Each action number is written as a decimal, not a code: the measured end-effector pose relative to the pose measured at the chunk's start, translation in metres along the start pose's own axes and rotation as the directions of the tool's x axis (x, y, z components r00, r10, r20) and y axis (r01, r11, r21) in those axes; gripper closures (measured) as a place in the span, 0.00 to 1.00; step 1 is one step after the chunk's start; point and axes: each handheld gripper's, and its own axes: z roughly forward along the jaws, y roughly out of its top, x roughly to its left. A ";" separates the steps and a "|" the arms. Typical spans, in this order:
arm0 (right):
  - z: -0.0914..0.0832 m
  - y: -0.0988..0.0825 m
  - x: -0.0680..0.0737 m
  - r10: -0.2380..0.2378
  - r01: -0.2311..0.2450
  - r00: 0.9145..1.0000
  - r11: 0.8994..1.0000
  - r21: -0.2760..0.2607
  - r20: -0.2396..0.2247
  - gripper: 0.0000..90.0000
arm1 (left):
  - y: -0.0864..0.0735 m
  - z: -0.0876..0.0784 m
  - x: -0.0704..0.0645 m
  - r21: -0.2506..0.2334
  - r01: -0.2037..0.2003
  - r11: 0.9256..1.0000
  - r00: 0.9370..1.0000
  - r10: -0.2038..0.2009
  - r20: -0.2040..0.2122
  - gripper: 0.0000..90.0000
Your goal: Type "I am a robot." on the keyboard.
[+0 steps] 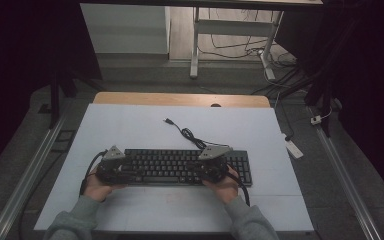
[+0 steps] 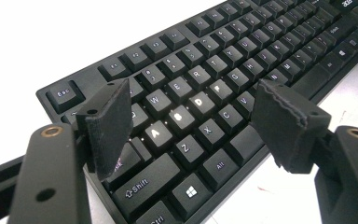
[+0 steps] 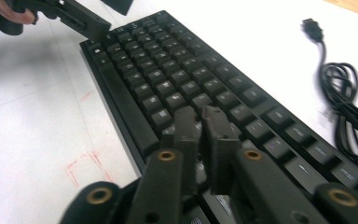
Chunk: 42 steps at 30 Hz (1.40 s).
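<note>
We have a black keyboard (image 1: 180, 166) lying flat at the middle of the white counter (image 1: 130, 130), its long edge facing us, with its loose cable (image 1: 187, 134) coiled just beyond the far edge. Our left tool (image 2: 200, 126) hangs over the left end with its jaws spread wide, empty, above the letter keys. Our right tool (image 3: 200, 128) is pressed together on nothing, tips down on the keys right of centre. Closed tips could slip between keycaps and catch two at once, or shove the board sideways. The right gripper view shows the plug (image 3: 311, 28) unplugged; the left gripper view shows A, S, D and F glinting.
</note>
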 end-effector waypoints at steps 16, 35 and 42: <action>0.035 0.011 0.010 -0.008 0.010 1.000 0.999 0.048 -0.028 0.99 | 0.000 0.001 0.000 0.002 -0.004 1.000 1.000 0.004 -0.002 0.32; 0.060 0.011 0.017 -0.025 0.026 1.000 0.993 0.118 -0.011 0.99 | -0.001 0.001 0.000 0.008 -0.015 1.000 1.000 0.015 -0.006 0.31; 0.063 0.010 0.017 -0.031 0.033 0.999 0.992 0.124 -0.015 0.99 | -0.001 0.001 0.000 0.008 -0.017 1.000 1.000 0.017 -0.007 0.31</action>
